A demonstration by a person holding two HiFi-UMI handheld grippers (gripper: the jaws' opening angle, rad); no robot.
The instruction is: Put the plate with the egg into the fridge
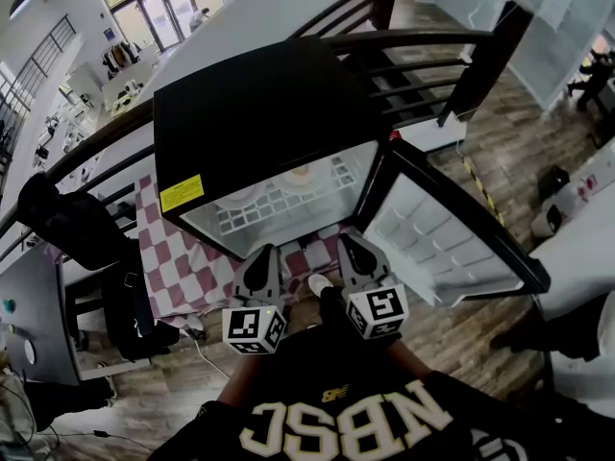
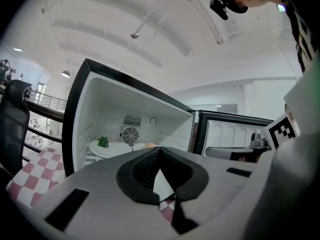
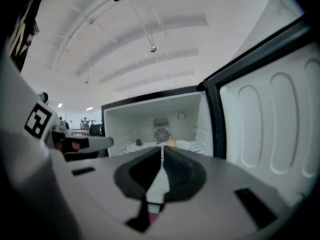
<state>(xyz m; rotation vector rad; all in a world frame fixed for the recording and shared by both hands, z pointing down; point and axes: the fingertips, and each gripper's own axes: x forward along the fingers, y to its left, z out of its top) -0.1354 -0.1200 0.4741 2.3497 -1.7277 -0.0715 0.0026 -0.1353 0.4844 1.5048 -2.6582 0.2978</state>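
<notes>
Plate (image 3: pixel 184 144) with one egg (image 3: pixel 171 143), seemingly beside second plate (image 2: pixel 112 150); left gripper (image 2: pixel 159 151), right gripper (image 3: pixel 162 150) closed, empty

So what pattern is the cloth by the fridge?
The cloth has dark red and white checks, clearest in the head view.

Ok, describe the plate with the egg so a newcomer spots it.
Look inside the small black fridge, door open. Two round white plates sit on its wire shelf; the right plate holds a tan egg, the left plate a green item.
</notes>
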